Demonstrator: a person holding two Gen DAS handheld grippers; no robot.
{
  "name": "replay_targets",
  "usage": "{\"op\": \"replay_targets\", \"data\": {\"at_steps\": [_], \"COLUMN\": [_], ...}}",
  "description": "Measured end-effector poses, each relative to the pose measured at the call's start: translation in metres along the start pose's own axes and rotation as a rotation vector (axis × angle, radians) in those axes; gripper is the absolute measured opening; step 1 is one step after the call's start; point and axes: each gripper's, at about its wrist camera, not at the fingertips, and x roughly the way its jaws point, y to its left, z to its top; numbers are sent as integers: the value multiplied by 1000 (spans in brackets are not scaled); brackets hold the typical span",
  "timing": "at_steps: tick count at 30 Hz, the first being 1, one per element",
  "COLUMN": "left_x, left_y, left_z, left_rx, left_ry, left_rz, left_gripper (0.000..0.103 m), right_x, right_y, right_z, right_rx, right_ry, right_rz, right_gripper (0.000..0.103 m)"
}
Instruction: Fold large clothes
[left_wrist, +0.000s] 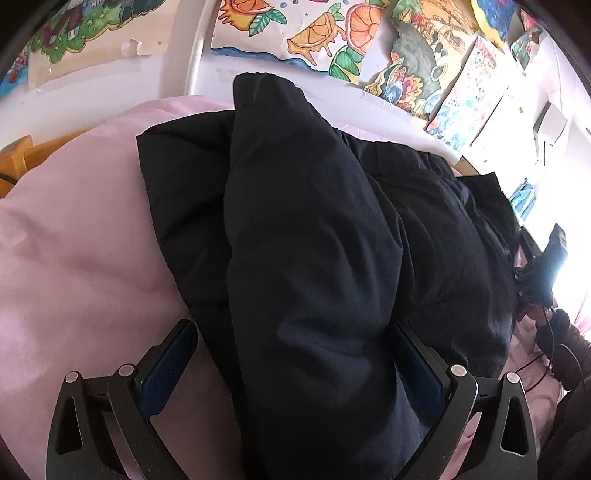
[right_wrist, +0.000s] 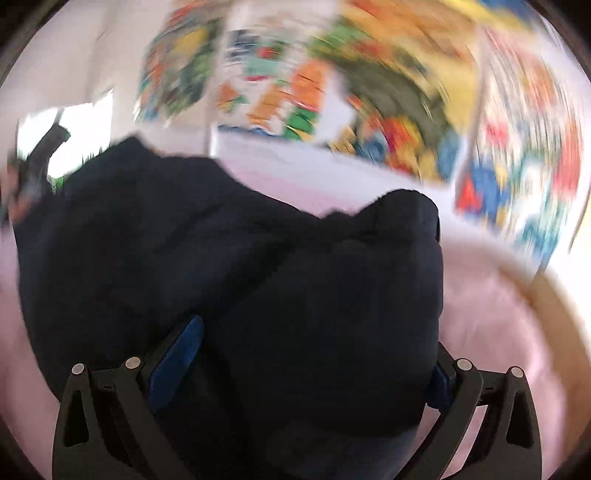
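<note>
A large dark navy padded jacket (left_wrist: 314, 240) lies on a pink bed sheet (left_wrist: 74, 258). One sleeve is folded over its body and runs from the far edge down between the fingers of my left gripper (left_wrist: 295, 336), whose jaws stand wide apart around the bulky fabric. In the right wrist view, which is blurred by motion, the jacket (right_wrist: 258, 277) fills the space between the fingers of my right gripper (right_wrist: 314, 339), also spread wide with thick fabric between the blue pads (right_wrist: 177, 362).
A white wall with colourful drawings (left_wrist: 332, 33) stands behind the bed. A wooden bed frame (left_wrist: 14, 162) shows at the left. The other gripper and the person's arm (left_wrist: 546, 288) are at the right edge. A tan rim (right_wrist: 554, 306) edges the sheet.
</note>
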Motion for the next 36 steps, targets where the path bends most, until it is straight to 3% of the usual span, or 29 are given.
{"op": "replay_targets", "data": {"at_steps": [3,6,11,18,26,36], "left_x": [1,2,11,33,70,70], "left_y": [-4,-4,-4,-2,6,-5], "left_z": [-2,-2,8,25,38,32], "left_rx": [19,30,75,126,93,61], "left_ry": [-16,-15,20,73,160,139], "left_rz": [5,5,0,-79,-210,-181], "left_gripper": [103,103,103,103,103,103], "right_x": [-5,-4,22,59,97,97], "right_y": [12,-4,-78,-133,-120,-115], "right_z": [5,5,-14,-48,-54,-52], "right_rx": [-77,-16,330,608,674,681], "right_ry": [-23,-2,70,171,252,239], "right_rz": [-45,-5,203,444,637,656], "right_gripper": [101,101,101,102,102,102]}}
